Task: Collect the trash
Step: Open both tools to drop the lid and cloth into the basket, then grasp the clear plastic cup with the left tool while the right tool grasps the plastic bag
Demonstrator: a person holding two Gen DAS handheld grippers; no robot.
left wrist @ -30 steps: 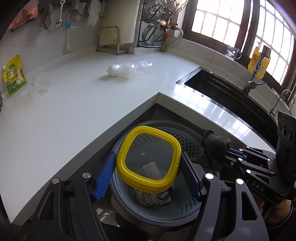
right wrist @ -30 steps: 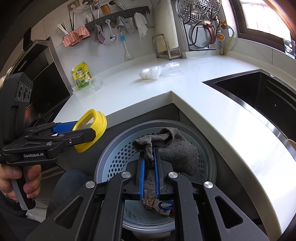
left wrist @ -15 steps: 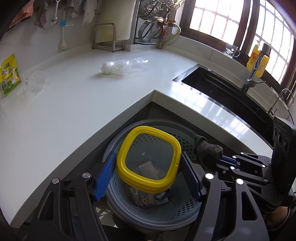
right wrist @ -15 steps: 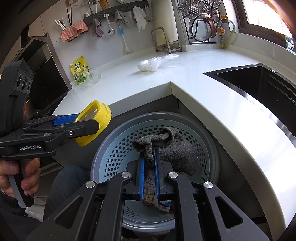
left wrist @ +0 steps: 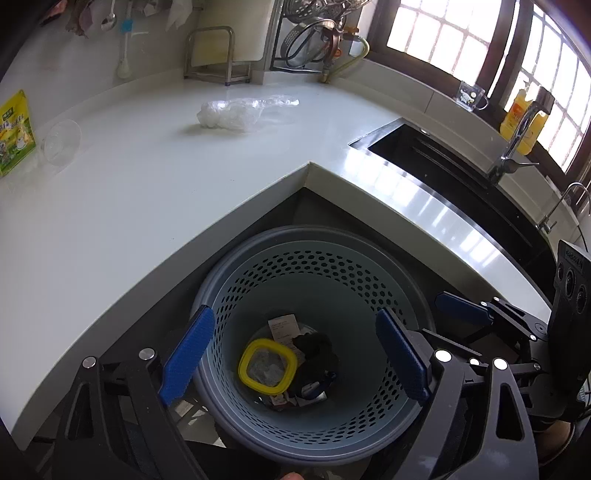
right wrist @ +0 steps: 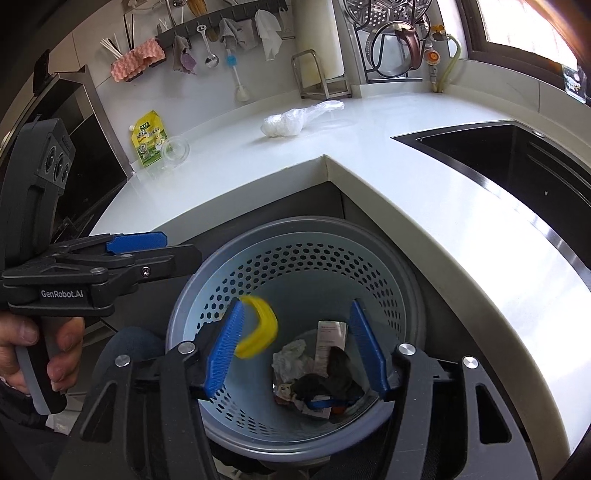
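both grippers, left gripper [left wrist: 293, 354] and right gripper [right wrist: 295, 350], have just spread empty over the bin [left wrist: 221, 280], yellow lid [left wrist: 267, 367] and dark cloth [left wrist: 317, 349] dropped inside, so next comes the plastic bag [left wrist: 236, 114] near the counter's [left wrist: 129, 206] back edge.

A white L-shaped countertop [left wrist: 129, 192] wraps the corner under white wall tiles — a dark sink [left wrist: 454, 173] with a chrome faucet [left wrist: 513, 147] sits below bright, dark-framed windows [left wrist: 443, 40], and utensils hang from a wall rail [right wrist: 221, 16].
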